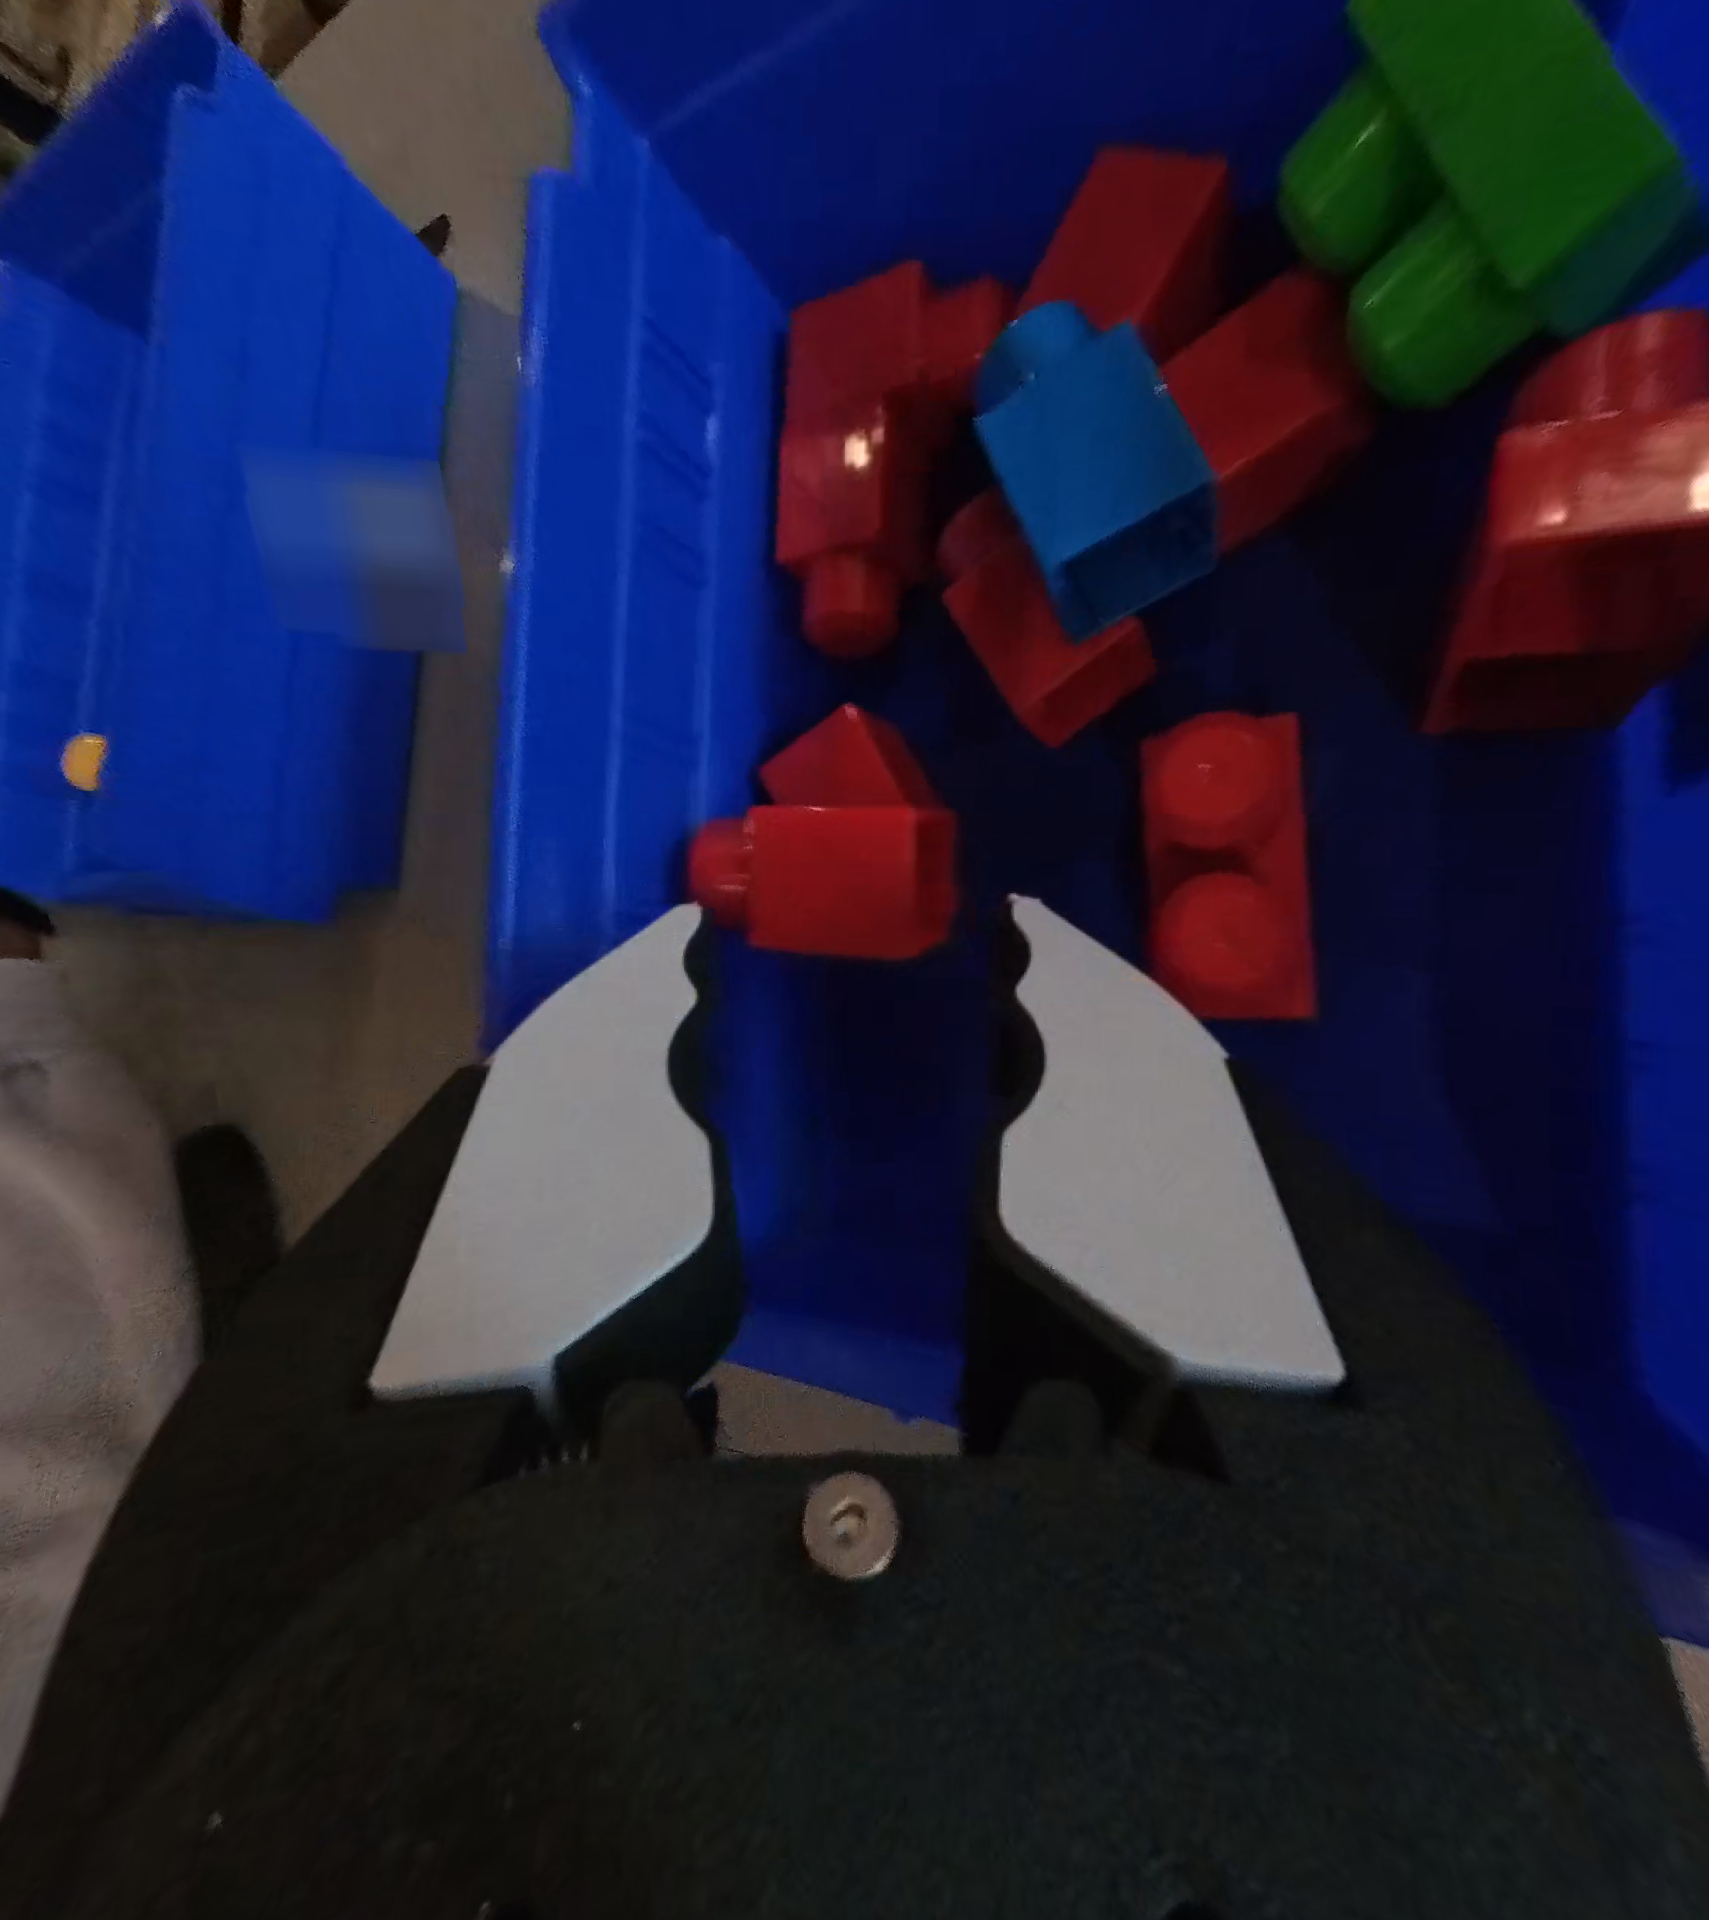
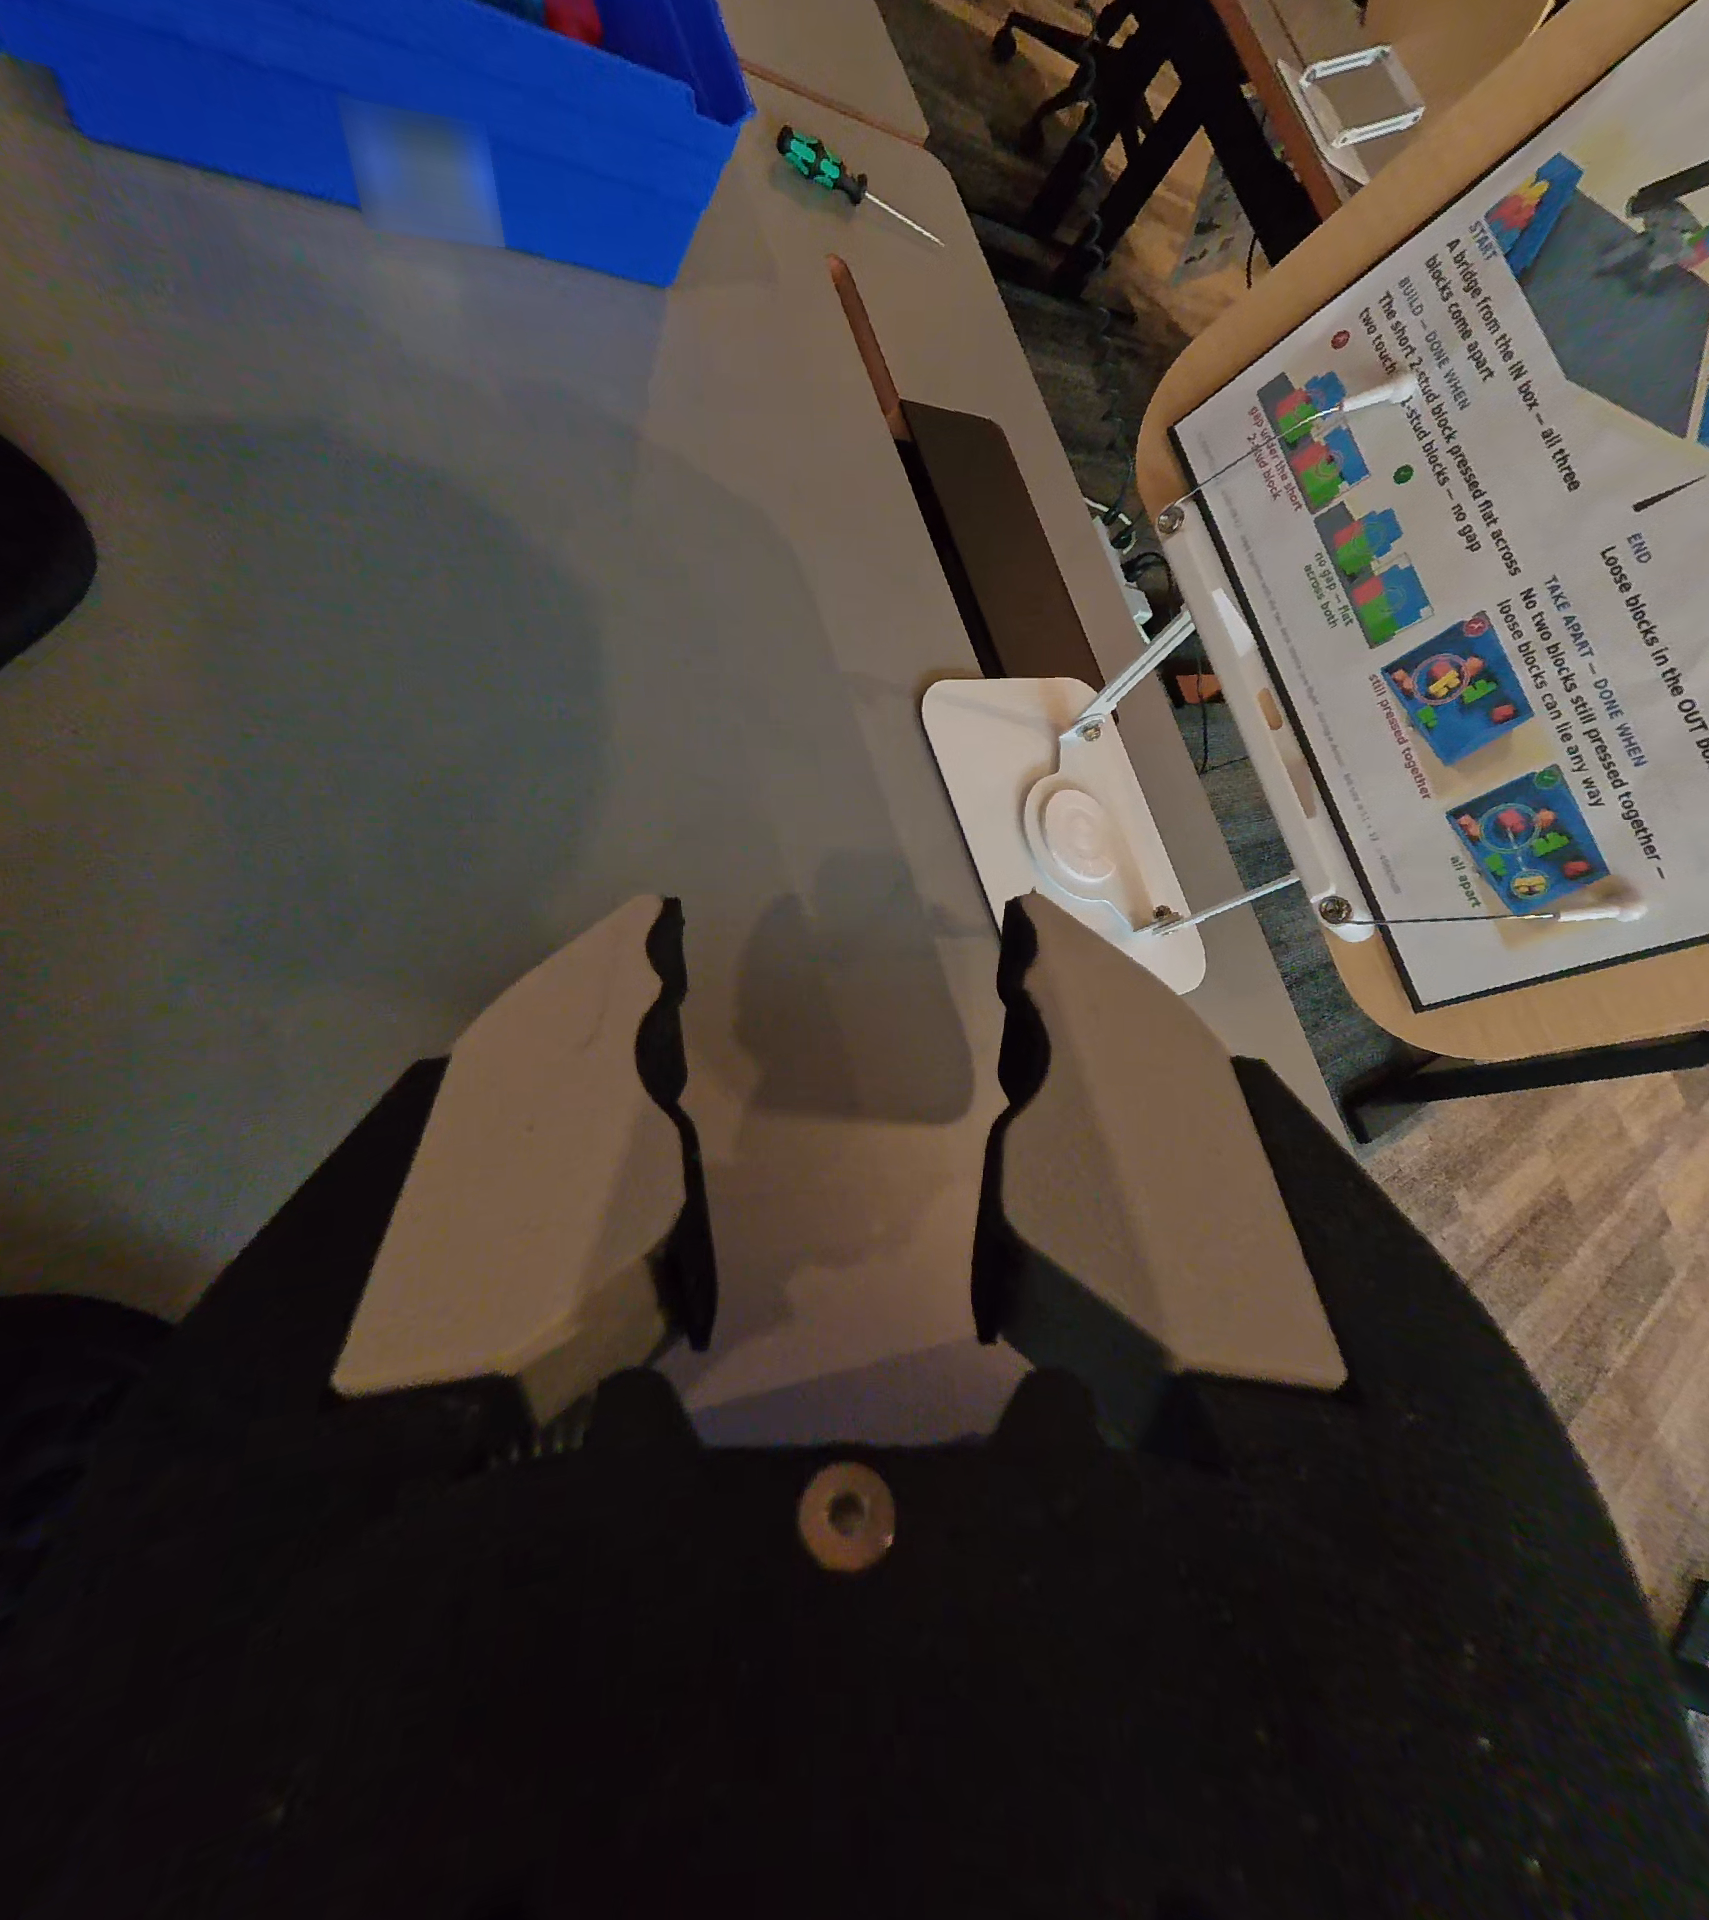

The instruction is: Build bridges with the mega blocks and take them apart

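Since these blocks look light, hard and slick, I'd pinch the small red block [image 1: 845, 878] by its flat sides, near the bin's [image 1: 621, 540] left wall; left tongs [image 1: 855, 925] gape empty, right tongs [image 2: 834, 925] too.

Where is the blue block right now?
In the left wrist view, the blue block lies inside the blue bin, on top of red blocks, left of the green block.

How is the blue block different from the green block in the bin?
The blue block is small with one stud; the green block is bigger and shows two studs. The blue block lies on top of red blocks in the middle of the pile; the green block sits at the far right of the bin. Both are tipped on their sides, and neither is held by a gripper.
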